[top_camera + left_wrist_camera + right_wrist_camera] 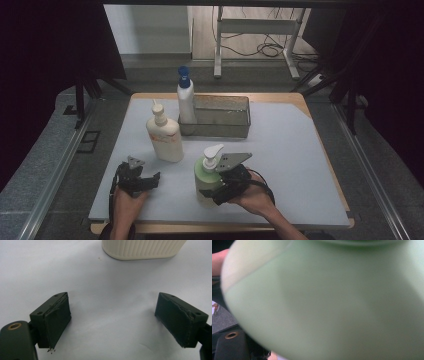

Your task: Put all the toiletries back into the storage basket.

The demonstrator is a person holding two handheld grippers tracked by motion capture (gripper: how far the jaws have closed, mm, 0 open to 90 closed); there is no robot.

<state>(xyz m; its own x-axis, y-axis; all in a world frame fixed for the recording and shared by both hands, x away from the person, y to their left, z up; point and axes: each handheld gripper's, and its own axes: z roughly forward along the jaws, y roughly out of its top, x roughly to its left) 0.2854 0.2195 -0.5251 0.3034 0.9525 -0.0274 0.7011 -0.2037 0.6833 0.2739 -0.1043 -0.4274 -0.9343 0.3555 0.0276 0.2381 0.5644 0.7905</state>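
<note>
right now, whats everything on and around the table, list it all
green pump bottle: 1, pale green with white pump, near edge of table, between the right gripper's jaws
cream pump bottle: 1, cream, left of centre, standing upright
white bottle: 1, white with blue pump, at the basket's left end
wire basket: 1, grey metal, far middle of table
table: 1, pale grey top with wood edge
desk frame: 1, white, on the floor beyond the table
left gripper: 1, black, jaws open over bare table, near left
right gripper: 1, black, around the green pump bottle; contact of the pads unclear
</note>
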